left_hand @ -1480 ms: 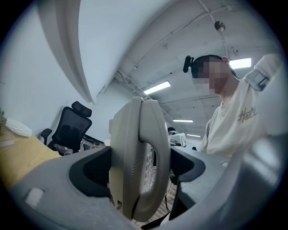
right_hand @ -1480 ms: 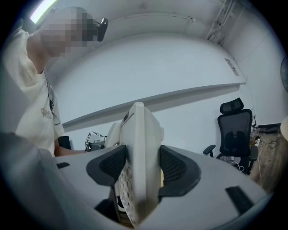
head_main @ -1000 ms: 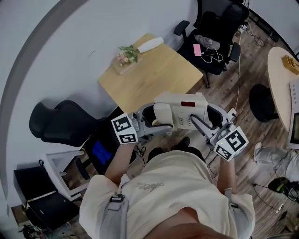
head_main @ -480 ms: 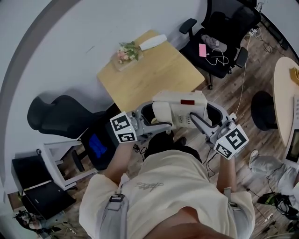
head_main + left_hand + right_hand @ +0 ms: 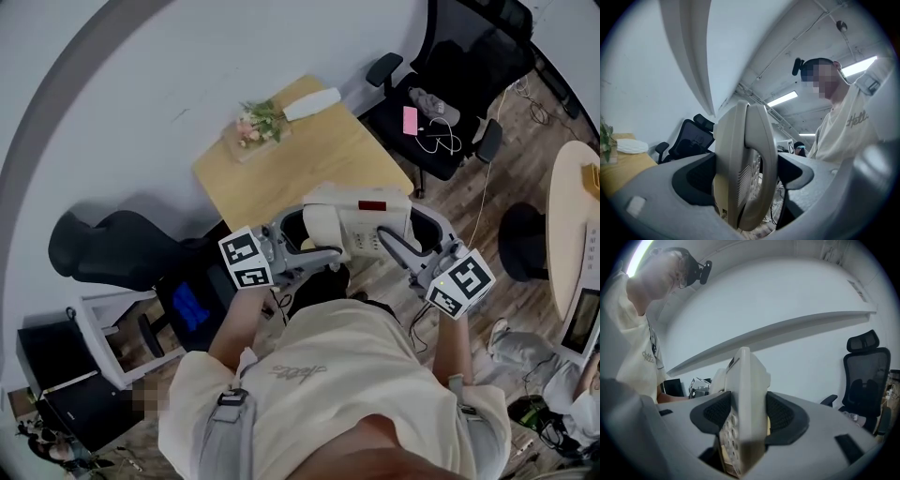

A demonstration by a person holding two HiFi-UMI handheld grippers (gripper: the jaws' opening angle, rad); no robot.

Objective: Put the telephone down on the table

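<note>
A cream desk telephone [image 5: 361, 223] with its handset on the cradle hangs in the air between both grippers, just short of the near edge of the light wooden table [image 5: 309, 164]. My left gripper [image 5: 302, 246] is shut on the telephone's handset end. My right gripper [image 5: 405, 246] is shut on the opposite, keypad end. In the left gripper view the telephone [image 5: 746, 164] stands edge-on, squeezed between the dark pads [image 5: 696, 178]. In the right gripper view the telephone [image 5: 746, 394] fills the gap between the pads [image 5: 783, 417], keypad buttons showing low down.
On the table's far part stand a small flower arrangement [image 5: 255, 122] and a white oblong object [image 5: 311, 103]. A black office chair [image 5: 455, 80] with a pink item and cables is at the right, a black chair [image 5: 108, 248] at the left, a round table [image 5: 574, 216] far right.
Both grippers have carried the telephone forward toward the wooden table, whose near edge now lies closer to the phone. The grip on both ends is unchanged.
</note>
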